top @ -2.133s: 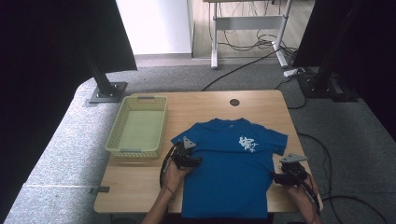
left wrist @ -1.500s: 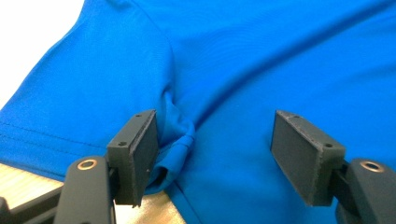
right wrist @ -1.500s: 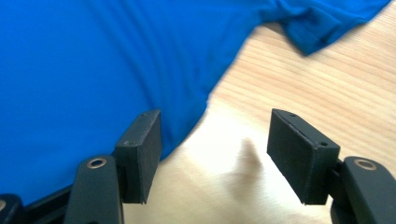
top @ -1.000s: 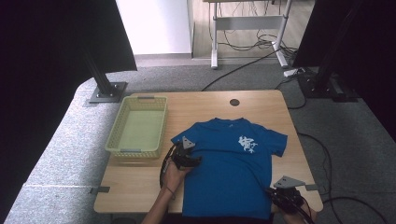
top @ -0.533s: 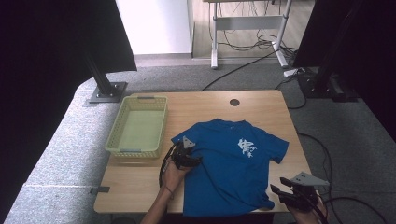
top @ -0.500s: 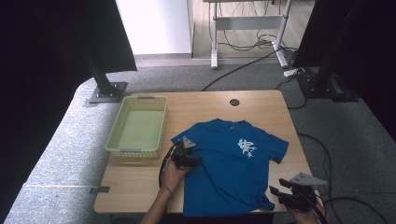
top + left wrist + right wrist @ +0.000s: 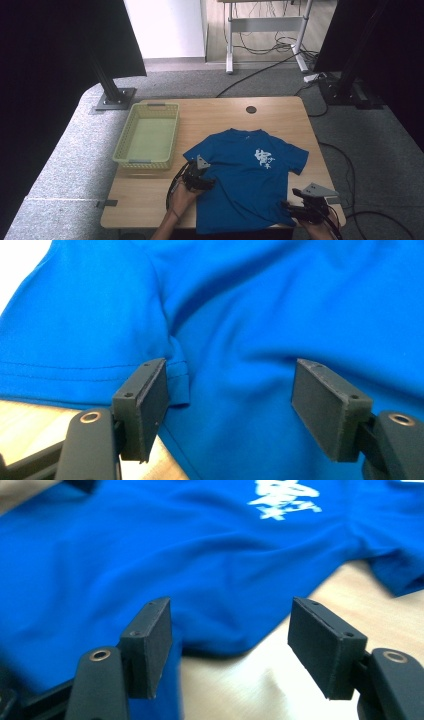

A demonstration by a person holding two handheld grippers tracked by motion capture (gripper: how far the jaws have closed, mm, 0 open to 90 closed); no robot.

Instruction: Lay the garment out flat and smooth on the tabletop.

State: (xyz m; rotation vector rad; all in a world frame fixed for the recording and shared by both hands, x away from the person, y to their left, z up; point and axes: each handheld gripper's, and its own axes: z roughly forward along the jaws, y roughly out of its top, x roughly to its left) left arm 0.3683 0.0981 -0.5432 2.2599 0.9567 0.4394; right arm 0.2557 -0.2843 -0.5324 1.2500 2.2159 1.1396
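Observation:
A blue T-shirt (image 7: 247, 172) with a white print (image 7: 264, 158) lies front-up on the wooden table (image 7: 215, 117), collar toward the far side. My left gripper (image 7: 209, 182) rests at the shirt's left side under the sleeve. In the left gripper view it (image 7: 232, 387) is open, with the sleeve hem (image 7: 85, 367) and armpit fabric between its jaws. At the shirt's lower right corner near the table's front edge is my right gripper (image 7: 288, 208). It (image 7: 230, 627) is open in the right gripper view, and the shirt's side edge (image 7: 225, 642) runs between its jaws over bare wood.
A yellow-green plastic basket (image 7: 147, 135) stands on the table's left part, beside the shirt. A dark round cable hole (image 7: 251, 109) sits near the far edge. Black stands and cables are on the grey floor beyond the table.
My right gripper has dropped from the shirt's right side toward the table's front edge, then shifted left to the shirt's lower right corner. The left gripper has stayed put.

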